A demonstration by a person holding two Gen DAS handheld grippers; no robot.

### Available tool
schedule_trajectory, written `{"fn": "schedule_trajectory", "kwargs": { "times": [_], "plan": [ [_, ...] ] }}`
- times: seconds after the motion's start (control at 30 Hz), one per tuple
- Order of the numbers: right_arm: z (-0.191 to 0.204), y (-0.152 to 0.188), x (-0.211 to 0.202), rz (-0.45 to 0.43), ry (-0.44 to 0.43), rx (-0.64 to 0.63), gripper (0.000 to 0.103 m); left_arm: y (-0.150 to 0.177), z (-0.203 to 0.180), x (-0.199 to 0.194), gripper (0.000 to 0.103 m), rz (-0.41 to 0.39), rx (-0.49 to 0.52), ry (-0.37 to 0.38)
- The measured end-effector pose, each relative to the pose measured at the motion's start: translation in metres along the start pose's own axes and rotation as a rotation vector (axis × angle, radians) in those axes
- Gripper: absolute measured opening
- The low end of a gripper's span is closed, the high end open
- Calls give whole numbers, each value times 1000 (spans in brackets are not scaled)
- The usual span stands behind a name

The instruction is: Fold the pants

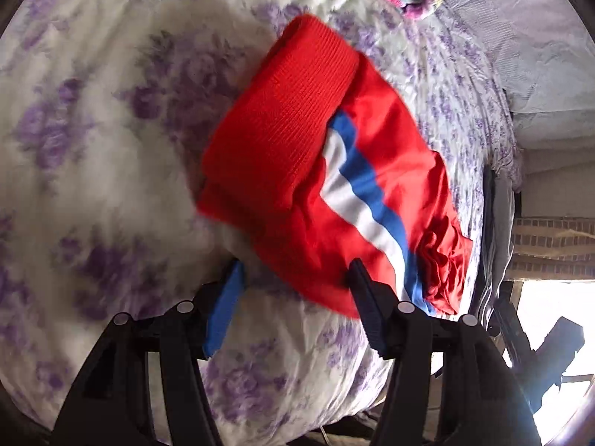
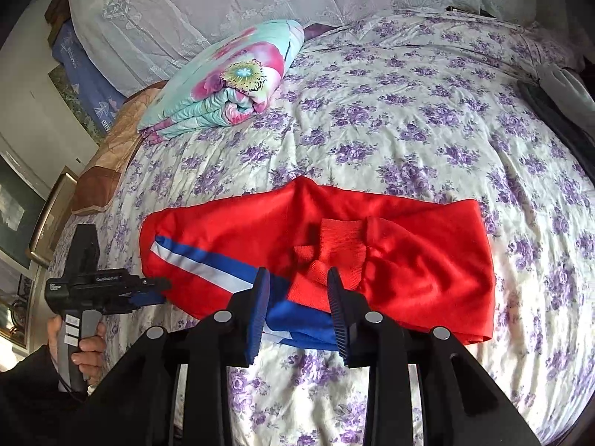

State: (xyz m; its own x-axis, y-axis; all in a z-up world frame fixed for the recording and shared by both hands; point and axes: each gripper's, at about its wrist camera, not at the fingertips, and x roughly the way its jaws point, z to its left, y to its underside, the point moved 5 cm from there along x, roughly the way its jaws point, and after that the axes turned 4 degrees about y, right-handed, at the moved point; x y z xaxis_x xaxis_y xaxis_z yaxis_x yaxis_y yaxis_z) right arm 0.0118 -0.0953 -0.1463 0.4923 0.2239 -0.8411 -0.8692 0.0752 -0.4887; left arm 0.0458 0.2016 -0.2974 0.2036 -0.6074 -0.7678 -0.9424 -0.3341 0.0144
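Observation:
The red pants [image 2: 316, 252] with a blue and white side stripe lie folded into a short bundle on the floral bed sheet [image 2: 409, 119]. Their ribbed red cuffs [image 2: 334, 249] rest on top. In the left wrist view the pants [image 1: 323, 171] lie just ahead, ribbed cuff [image 1: 282, 111] uppermost. My left gripper [image 1: 295, 277] is open at the bundle's near edge, holding nothing; it also shows at the pants' left end in the right wrist view [image 2: 148, 290]. My right gripper [image 2: 299, 286] is open, its jaws over the near edge of the pants, gripping nothing.
A folded turquoise and pink floral quilt [image 2: 230, 78] lies at the far left of the bed. White lace pillows [image 2: 223, 0] line the headboard. The bed's right edge [image 1: 494, 193] drops off beside dark cloth. Framed pictures [image 2: 22, 200] stand left of the bed.

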Motion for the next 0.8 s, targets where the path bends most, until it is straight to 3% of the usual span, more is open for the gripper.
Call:
{"fn": "schedule_trajectory", "kwargs": {
  "times": [0.07,0.13,0.17,0.2,0.37,0.5,0.7,0.8],
  "plan": [
    [-2,2,-1,6,11,1,32,-15,-9,4,68,-36,11,5],
    [-4,4,-1,13,21,3,32,-30,-16,7,62,-73,-7,-13],
    [-5,4,-1,14,24,3,32,-34,-20,5,30,-96,7,-14],
    [-5,5,-1,13,27,3,32,-38,-29,3,20,-103,41,18],
    [-4,6,4,23,9,3,32,-23,-71,-20,17,-211,243,-83],
    [11,-2,33,69,-59,-1,32,-13,-94,-33,17,-247,334,-106],
    [44,-15,103,145,-72,-81,32,-11,-100,-39,17,-253,364,-115],
    [52,-16,125,178,-85,-95,18,-11,-101,-39,17,-252,362,-116]
  ]
}}
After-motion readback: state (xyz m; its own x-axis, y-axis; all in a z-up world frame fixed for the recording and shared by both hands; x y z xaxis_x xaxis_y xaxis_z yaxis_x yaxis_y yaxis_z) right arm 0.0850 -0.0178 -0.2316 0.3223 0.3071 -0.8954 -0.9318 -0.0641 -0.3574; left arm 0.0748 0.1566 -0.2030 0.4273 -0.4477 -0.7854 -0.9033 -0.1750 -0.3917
